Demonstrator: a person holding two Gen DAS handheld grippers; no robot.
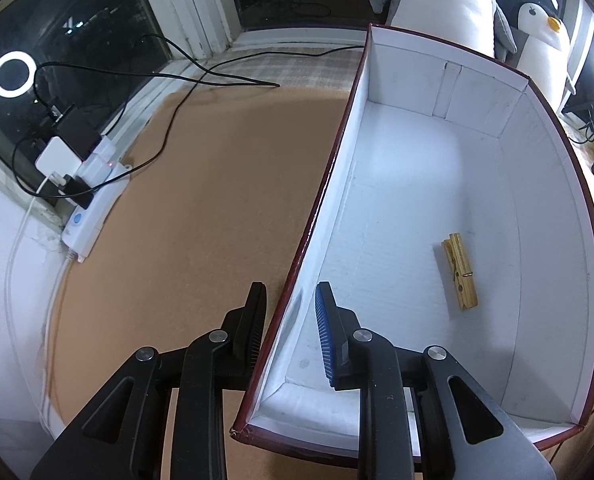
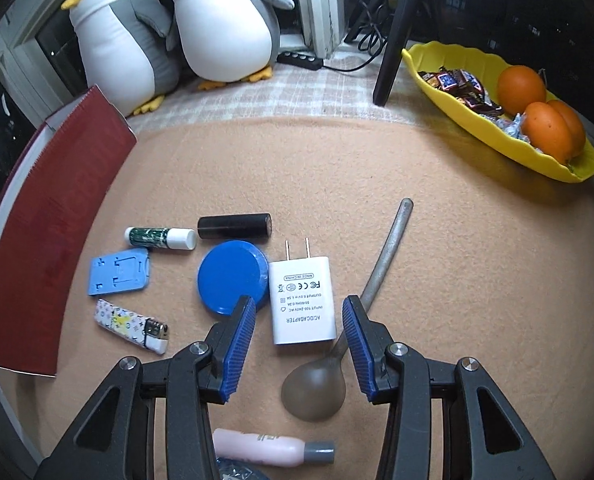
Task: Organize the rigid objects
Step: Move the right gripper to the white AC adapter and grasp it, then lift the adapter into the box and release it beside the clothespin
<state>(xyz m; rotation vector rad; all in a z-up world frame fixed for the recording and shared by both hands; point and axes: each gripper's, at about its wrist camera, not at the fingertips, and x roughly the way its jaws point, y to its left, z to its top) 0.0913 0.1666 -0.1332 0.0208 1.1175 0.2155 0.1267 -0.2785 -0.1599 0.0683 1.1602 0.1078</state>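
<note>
1. White rectangular plastic AC adapter [image 2: 301, 300] lies flat on the peach felt mat [image 2: 437, 240], prongs pointing away, directly ahead of the right gripper [image 2: 299, 344] and between its blue ribbed pads; the jaws stand moderately wide and touch nothing.
2. It looks light, stiff and smooth-skinned (likely a bit slippery), so I judge the long flat sides the best place to pinch, mid-body, clear of the two metal prongs.
3. Crowding matters: a round blue plastic lid [image 2: 233, 276] sits just beside its left edge, and a grey metal spoon [image 2: 373, 288] lies close on the right, its bowl near the right finger.
4. The left gripper [image 1: 291, 322] straddles the near wall of the open white-lined, dark-red cardboard box [image 1: 537, 208], jaws narrow; whether the pads actually press on the wall I cannot tell.
5. Inside that box lies one wooden clothespin [image 1: 461, 270]; the adapter probably belongs there next.
</note>
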